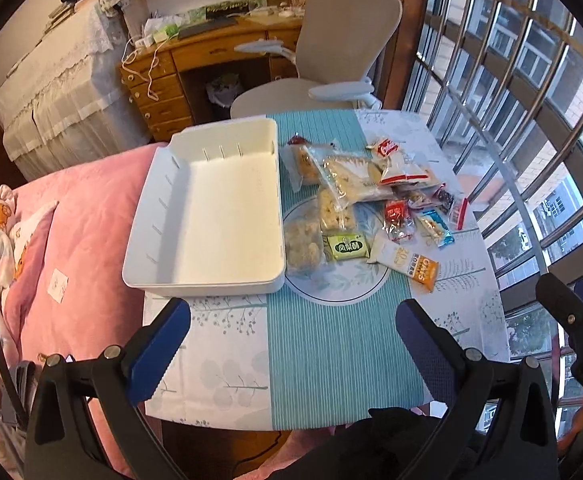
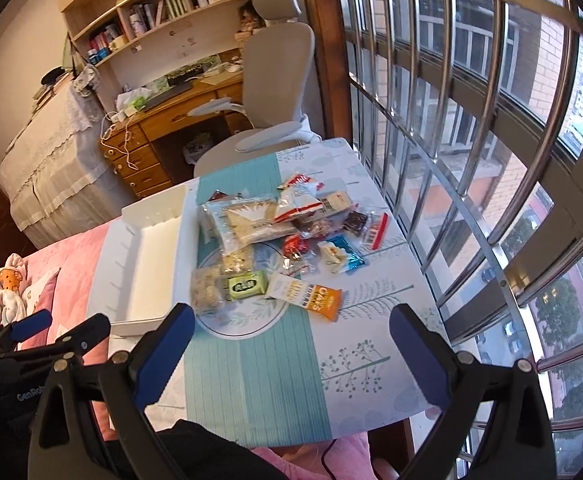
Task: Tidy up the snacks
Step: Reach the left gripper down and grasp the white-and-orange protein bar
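Snacks (image 1: 371,200) are lying heaped on the table (image 1: 331,340), just right of the white bin (image 1: 203,208), which is sitting empty w/ nothing sorted yet. I'm holding the left gripper (image 1: 291,328) and right gripper (image 2: 291,336) above the near table edge, both w/ tongs spread wide, pinching nothing. Nearest loose pieces are the orange-ended oat bar (image 2: 307,292) and the green packet (image 2: 247,286), lying just beside each other. Risk as I'm judging it: wrappers are overlapping, so closing on one is prob going to drag its neighbour or let slick film slip out. The clear cracker bags (image 1: 351,180) are sitting on top of others, so pulling one could scatter small candies toward the window-side edge.
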`<state>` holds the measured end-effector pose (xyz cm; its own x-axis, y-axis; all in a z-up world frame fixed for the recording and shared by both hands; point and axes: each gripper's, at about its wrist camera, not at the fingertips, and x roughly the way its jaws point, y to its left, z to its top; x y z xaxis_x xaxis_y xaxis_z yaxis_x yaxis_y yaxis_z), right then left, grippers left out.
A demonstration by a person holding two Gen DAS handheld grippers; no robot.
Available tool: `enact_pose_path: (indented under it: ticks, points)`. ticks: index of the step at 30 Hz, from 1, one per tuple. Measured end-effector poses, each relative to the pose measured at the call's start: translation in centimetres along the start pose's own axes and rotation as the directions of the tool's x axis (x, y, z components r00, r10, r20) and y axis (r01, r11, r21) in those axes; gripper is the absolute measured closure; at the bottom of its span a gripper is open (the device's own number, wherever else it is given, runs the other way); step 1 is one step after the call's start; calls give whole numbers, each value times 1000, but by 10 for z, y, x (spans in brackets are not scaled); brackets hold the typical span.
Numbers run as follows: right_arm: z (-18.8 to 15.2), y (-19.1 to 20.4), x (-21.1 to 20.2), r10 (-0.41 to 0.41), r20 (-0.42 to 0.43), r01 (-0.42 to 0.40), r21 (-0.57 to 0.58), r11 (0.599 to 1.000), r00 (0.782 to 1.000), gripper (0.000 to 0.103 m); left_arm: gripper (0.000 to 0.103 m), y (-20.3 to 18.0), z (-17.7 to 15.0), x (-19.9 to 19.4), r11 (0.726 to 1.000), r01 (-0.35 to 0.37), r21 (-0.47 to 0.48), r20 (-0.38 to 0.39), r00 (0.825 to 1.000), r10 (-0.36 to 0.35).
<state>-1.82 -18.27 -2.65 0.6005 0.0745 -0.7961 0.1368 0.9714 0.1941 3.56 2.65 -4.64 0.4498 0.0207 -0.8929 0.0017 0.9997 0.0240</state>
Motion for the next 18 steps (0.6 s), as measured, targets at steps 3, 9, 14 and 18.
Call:
enact_pose_path:
  ticks: [3, 9, 14, 18]
  points:
    - [7, -10, 9, 2, -16, -2, 0, 1000, 1000, 6, 0, -9, 4, 11, 1000, 7, -16, -34, 999, -7]
    - [27, -35, 34, 15, -43, -16, -19, 1000, 999, 7, 0, -33, 18, 30, 992, 97, -82, -88, 991, -104]
    - [53, -57, 56, 11, -60, -14, -41, 999, 998, 9, 0, -54, 35, 41, 984, 110, -138, -98, 987, -124]
    - [71, -68, 76, 30, -71, -36, -92, 995, 997, 9, 0, -66, 48, 57, 970, 120, -213, -128, 980, -150]
